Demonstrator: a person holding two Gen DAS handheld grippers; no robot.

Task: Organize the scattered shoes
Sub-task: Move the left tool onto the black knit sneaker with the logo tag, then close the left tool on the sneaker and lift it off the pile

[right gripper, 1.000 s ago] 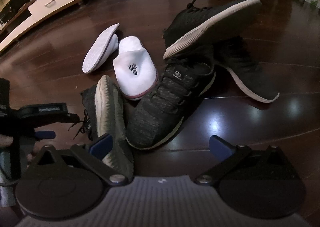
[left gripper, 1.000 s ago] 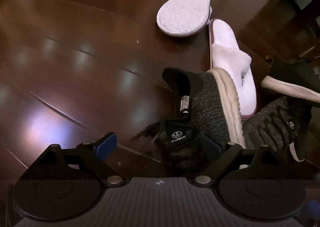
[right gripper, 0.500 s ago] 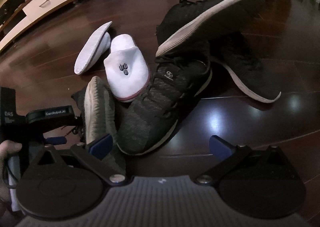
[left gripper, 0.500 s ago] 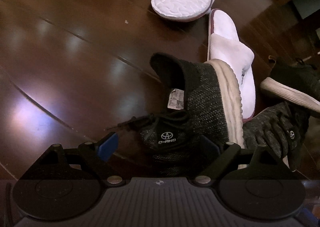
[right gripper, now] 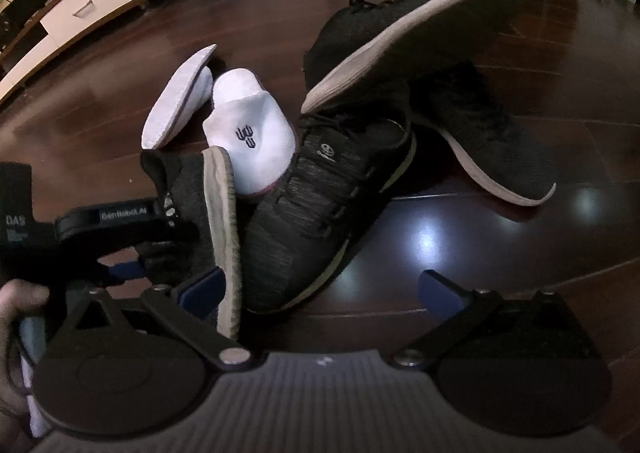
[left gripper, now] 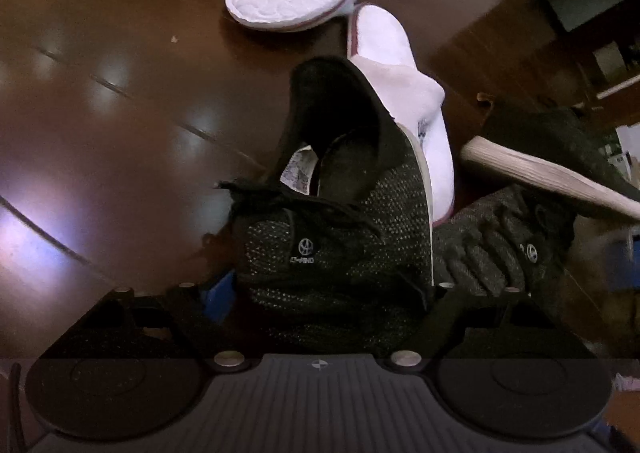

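Left wrist view: the left claw (left gripper: 326,285) has its fingers either side of a grey knit sneaker (left gripper: 340,237) lying on its side on the wooden floor (left gripper: 120,113), not visibly clamped yet. Its upright twin (right gripper: 320,205) lies at 3 o'clock, with white slippers (left gripper: 396,93) at 12. Right claw (right gripper: 320,289) hangs wide open, empty, two black sneakers (right gripper: 404,33) stacked at its 1 o'clock.
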